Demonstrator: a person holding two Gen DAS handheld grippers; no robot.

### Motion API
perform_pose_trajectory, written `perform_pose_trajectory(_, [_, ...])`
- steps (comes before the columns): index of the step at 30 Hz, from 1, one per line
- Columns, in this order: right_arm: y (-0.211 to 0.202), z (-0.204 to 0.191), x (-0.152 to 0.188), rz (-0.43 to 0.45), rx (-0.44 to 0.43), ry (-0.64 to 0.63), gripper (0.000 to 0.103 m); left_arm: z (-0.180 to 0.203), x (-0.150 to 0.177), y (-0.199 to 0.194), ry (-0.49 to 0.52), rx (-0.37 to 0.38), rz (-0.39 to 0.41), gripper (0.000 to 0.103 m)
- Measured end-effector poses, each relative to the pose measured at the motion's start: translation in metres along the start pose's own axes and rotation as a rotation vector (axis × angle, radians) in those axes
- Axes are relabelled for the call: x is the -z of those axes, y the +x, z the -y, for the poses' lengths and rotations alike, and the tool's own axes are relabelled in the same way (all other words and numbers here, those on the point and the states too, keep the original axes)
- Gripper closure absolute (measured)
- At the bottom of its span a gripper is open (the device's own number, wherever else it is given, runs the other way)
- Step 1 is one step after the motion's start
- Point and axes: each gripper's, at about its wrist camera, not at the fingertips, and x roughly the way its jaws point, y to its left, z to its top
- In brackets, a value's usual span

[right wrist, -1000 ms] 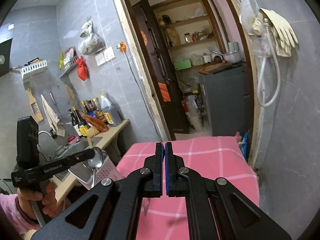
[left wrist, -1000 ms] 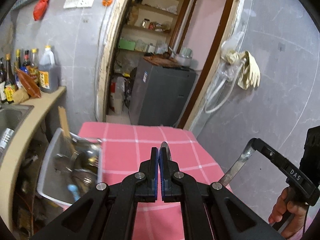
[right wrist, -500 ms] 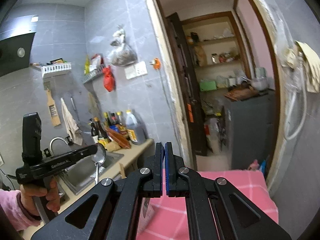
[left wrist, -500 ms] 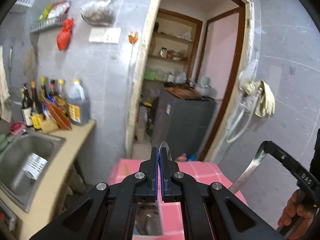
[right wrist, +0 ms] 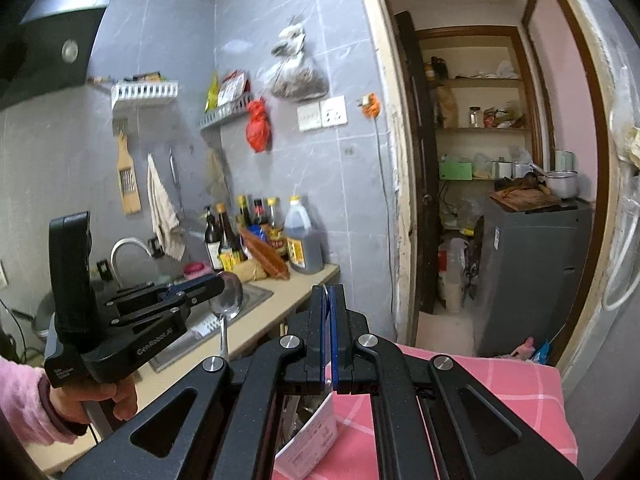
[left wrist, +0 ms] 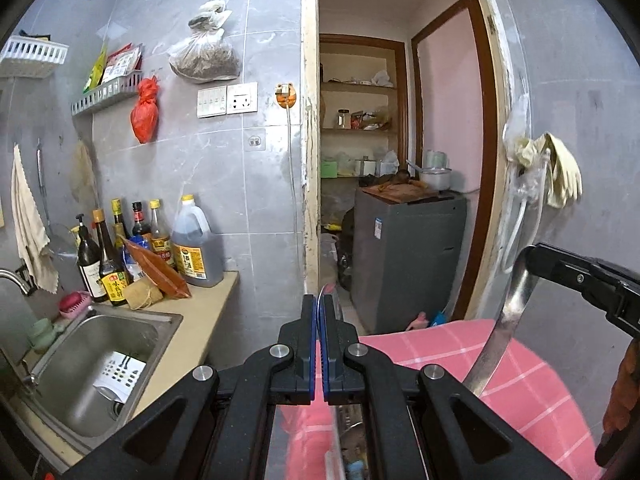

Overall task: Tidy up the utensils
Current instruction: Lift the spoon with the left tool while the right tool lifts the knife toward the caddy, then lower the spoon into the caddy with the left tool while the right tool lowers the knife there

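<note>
My left gripper is shut on the bowl of a metal spoon, seen edge-on between the pads. In the right wrist view the same left gripper pinches the spoon by its bowl, handle hanging down over the counter. My right gripper is shut on a thin metal utensil, only an edge showing there. From the left wrist view the right gripper holds that flat metal utensil, which hangs down over the pink checked cloth. A utensil basket lies mostly hidden under the gripper frames.
A steel sink is set in the beige counter on the left, with sauce bottles at the wall. An open doorway leads to a grey cabinet. Rubber gloves hang on the right wall.
Both grippers have risen and swung left, so the views now take in the sink and wall instead of the table and basket. Each stays shut on its utensil.
</note>
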Motion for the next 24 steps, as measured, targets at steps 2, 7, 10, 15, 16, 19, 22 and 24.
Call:
perform_pose_trajectory(2, [0.006,-0.005,0.005,-0.021,0.0,-0.016,0.101,0.001,0.005,0.001,0.02,-0.007,0.005,0.101])
perform_pose_trajectory(7, [0.019,-0.013,0.015,-0.064,0.004,-0.046,0.101,0.011,0.015,0.001,0.101,-0.005,0.045,0.101])
perform_pose_trajectory(10, [0.027,-0.017,0.022,-0.089,-0.003,-0.053,0.101,0.016,0.021,0.0,0.139,-0.003,0.064,0.101])
perform_pose_trajectory(15, [0.033,-0.022,0.03,-0.115,-0.016,-0.056,0.101,0.017,0.031,0.001,0.142,0.009,0.07,0.101])
perform_pose_trajectory(16, [0.034,-0.022,0.031,-0.119,-0.018,-0.054,0.101,0.015,0.033,0.002,0.137,0.01,0.07,0.101])
perform_pose_trajectory(19, [0.039,-0.024,0.035,-0.138,-0.023,-0.05,0.101,0.01,0.039,0.005,0.112,0.02,0.061,0.101])
perform_pose_trajectory(22, [0.042,-0.025,0.04,-0.152,-0.022,-0.049,0.101,0.005,0.045,0.007,0.09,0.021,0.059,0.101])
perform_pose_trajectory(24, [0.044,-0.025,0.045,-0.165,-0.023,-0.043,0.101,0.004,0.048,0.008,0.091,0.02,0.06,0.101])
